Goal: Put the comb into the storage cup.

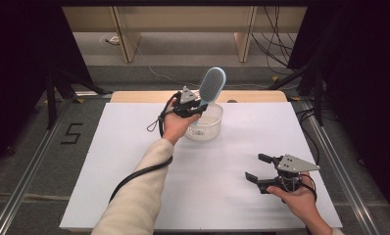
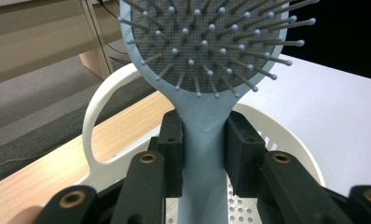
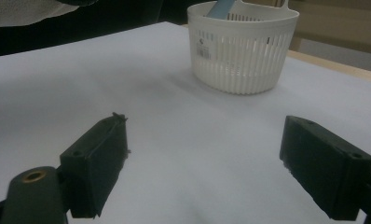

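A light blue hairbrush stands up over the white slotted basket at the back of the table. My left gripper is shut on its handle. In the left gripper view both pads press the brush handle, the bristled head rises above them and the basket rim lies below. My right gripper rests near the front right of the white table cover, open, nothing between its jaws. In the right gripper view its gripper faces the basket, with the brush handle leaning over the rim.
A white cover lies over the wooden table, whose bare strip shows at the back. Black cables trail from both grippers. Table legs and floor cables lie beyond the far edge.
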A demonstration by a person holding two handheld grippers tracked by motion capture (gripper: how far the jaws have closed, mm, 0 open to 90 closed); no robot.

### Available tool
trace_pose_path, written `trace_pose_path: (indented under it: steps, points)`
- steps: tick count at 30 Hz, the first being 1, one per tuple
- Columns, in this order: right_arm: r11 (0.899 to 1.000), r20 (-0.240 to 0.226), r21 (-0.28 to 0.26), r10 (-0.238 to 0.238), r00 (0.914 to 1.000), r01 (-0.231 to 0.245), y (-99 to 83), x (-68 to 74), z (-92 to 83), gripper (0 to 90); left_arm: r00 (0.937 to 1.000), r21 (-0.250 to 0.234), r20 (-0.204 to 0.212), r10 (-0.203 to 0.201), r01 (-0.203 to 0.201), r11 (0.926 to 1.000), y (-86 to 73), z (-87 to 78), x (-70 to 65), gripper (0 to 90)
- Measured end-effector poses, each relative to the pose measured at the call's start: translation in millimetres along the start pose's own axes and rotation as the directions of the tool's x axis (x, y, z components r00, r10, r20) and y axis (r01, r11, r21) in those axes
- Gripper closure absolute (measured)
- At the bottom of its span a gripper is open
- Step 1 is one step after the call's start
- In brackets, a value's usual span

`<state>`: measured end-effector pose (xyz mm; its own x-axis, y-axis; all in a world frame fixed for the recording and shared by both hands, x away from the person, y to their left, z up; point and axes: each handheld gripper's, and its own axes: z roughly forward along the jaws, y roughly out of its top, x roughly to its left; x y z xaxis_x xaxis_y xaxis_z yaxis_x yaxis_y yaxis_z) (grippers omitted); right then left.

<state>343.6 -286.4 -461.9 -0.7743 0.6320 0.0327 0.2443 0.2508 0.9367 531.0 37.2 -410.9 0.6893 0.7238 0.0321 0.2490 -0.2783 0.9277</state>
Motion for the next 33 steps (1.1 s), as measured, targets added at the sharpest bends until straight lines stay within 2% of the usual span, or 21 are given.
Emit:
trace_pose_path:
  steps: [33]
  points:
    - [1.000,0.000,0.004,-0.003,1.0000,0.003,-0.4,-0.2,0.1,16.2,1.0000,0.017,-0.001,0.010,-0.010,0.9998,-7.0,3.3,-0.1,69.8]
